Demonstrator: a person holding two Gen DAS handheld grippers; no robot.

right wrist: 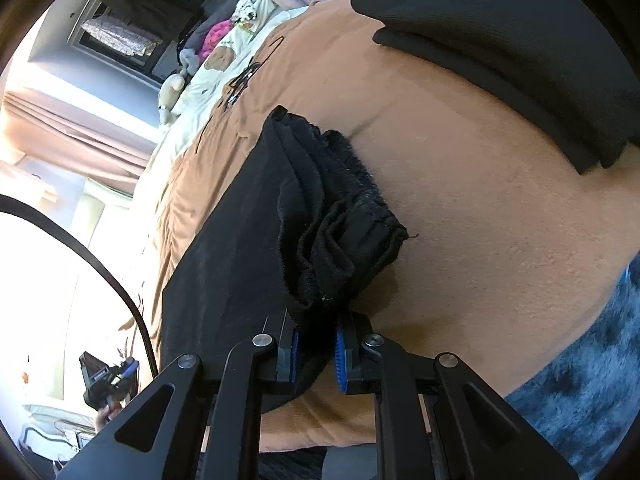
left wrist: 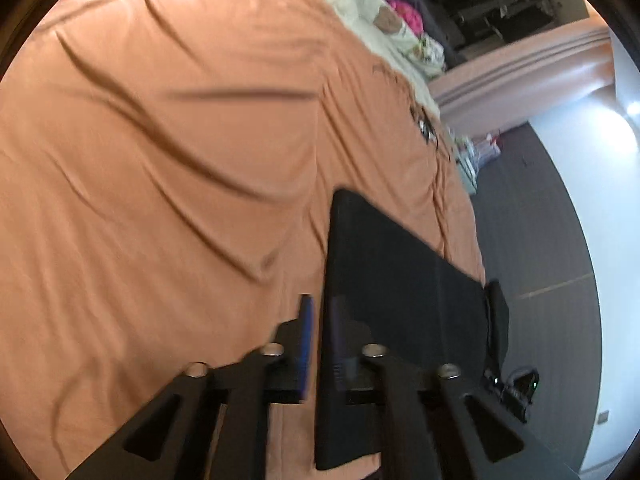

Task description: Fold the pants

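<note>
Pants (right wrist: 320, 220) are soft, limp, light knit; grasp at the gathered waistband. Right gripper (right wrist: 316, 354) pinches that hem. Left gripper (left wrist: 320, 344) stands narrowly parted, holding nothing.

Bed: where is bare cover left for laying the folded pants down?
Free: the wide orange bedspread left of the black pants, up to the cream blanket. Crowded: the bed's edge by the pants, and around the right gripper, hemmed by the bunched waistband and a dark pillow.

Left gripper (left wrist: 320, 344) angles down, jaws slightly apart, gripping nothing. Right gripper (right wrist: 316, 350) angles down toward 12 o'clock, clamped on cloth.
</note>
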